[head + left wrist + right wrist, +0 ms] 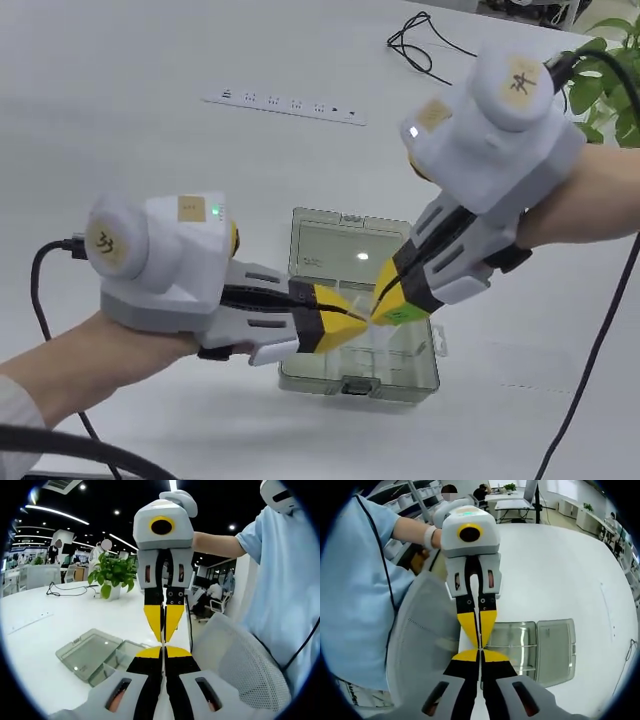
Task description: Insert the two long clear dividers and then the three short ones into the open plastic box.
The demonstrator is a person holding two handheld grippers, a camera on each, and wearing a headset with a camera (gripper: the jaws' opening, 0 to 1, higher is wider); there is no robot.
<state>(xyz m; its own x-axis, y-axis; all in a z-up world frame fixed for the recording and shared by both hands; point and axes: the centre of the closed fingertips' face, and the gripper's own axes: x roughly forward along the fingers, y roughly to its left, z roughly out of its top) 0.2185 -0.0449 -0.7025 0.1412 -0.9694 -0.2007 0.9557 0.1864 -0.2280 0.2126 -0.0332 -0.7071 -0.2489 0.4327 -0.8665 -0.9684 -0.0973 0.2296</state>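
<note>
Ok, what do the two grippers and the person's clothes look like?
Left gripper and right gripper match: white housings, black jaws tipped yellow, tan stickers with handwritten marks, black cables trailing. The person wears a light blue short-sleeved shirt.

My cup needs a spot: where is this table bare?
Bare table lies between the power strip and the box, and right of the box. Crowded: over the box, where the left gripper and right gripper face tip to tip.
</note>
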